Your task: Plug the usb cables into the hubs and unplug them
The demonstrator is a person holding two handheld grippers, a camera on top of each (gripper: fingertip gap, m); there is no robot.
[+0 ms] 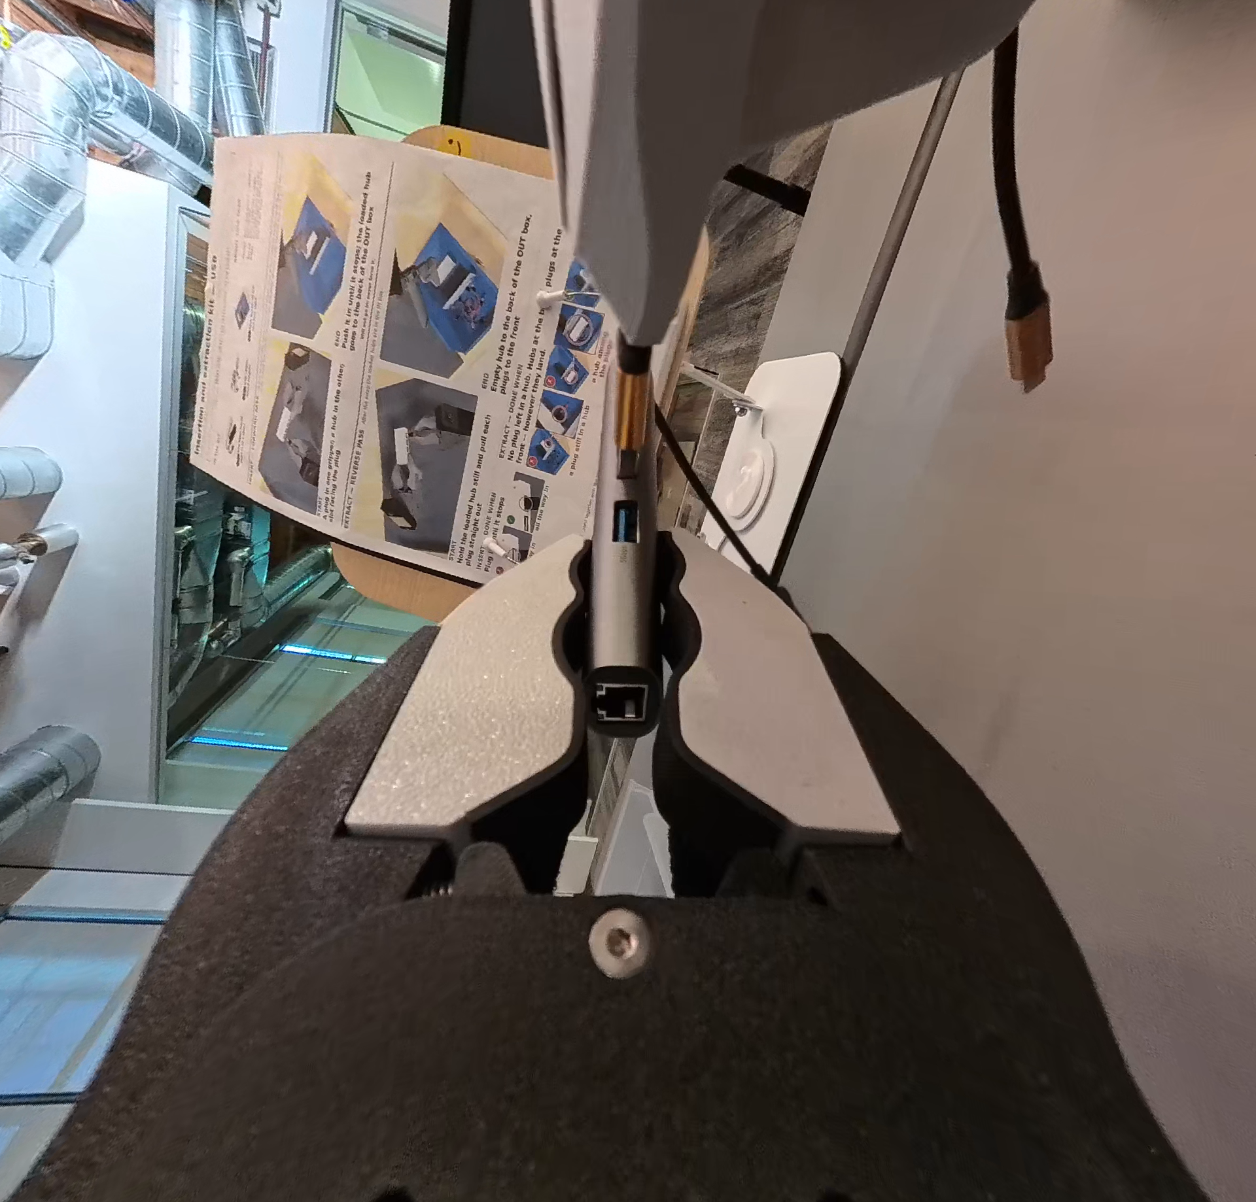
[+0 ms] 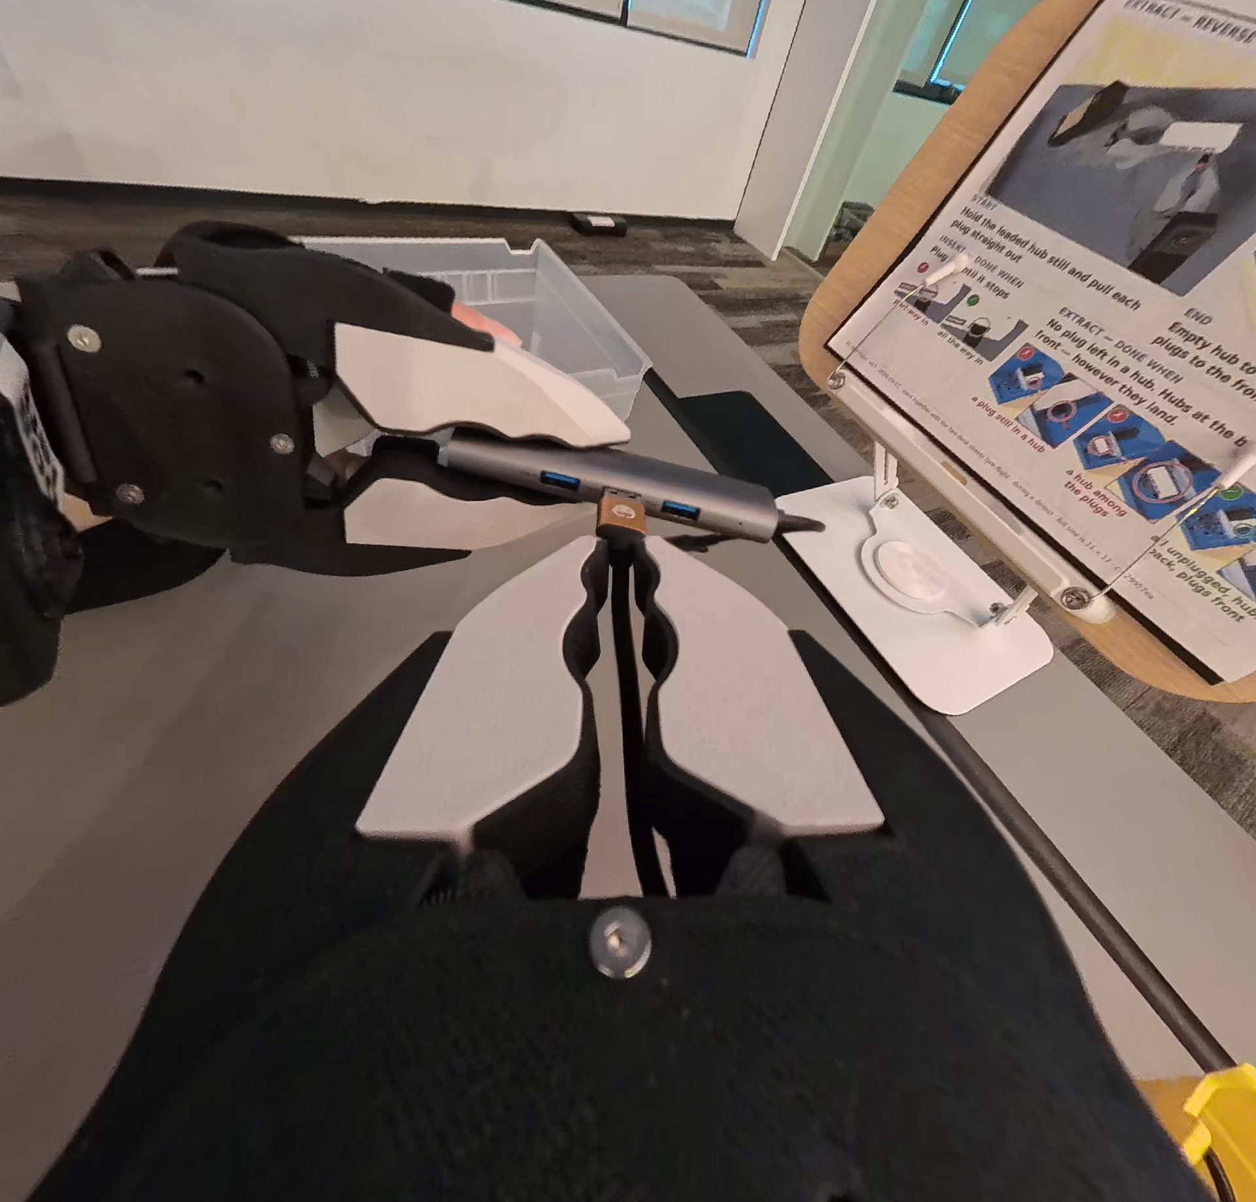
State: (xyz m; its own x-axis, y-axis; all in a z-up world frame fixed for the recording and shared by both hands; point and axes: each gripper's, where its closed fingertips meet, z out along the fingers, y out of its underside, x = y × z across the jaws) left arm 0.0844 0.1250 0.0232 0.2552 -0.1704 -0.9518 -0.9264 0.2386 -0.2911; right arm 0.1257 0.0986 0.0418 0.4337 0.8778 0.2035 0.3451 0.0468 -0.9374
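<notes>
In the right wrist view, the right gripper point(image 2: 620, 544) pinches a black USB cable point(image 2: 624, 694) just behind its copper-coloured plug point(image 2: 620, 514), with the cable running back between the closed fingers. The plug's metal tip sits at the side of the grey hub point(image 2: 612, 476), square to the hub's long axis, between two blue ports; it looks partly seated, though how deep cannot be told. The hub lies straight ahead of the right gripper, crosswise, so the coming move probably runs along the gripper's own forward line. The left gripper point(image 1: 622, 558) clamps the hub by one end, its network socket facing the left wrist camera. Beyond it stands a clear plastic bin point(image 2: 571, 327) on the grey table point(image 2: 170, 660). To the right, an instruction sheet point(image 2: 1087, 354) on a white stand point(image 2: 951, 626) carries printed text and photos. The plug bears a small round emblem, unreadable.
</notes>
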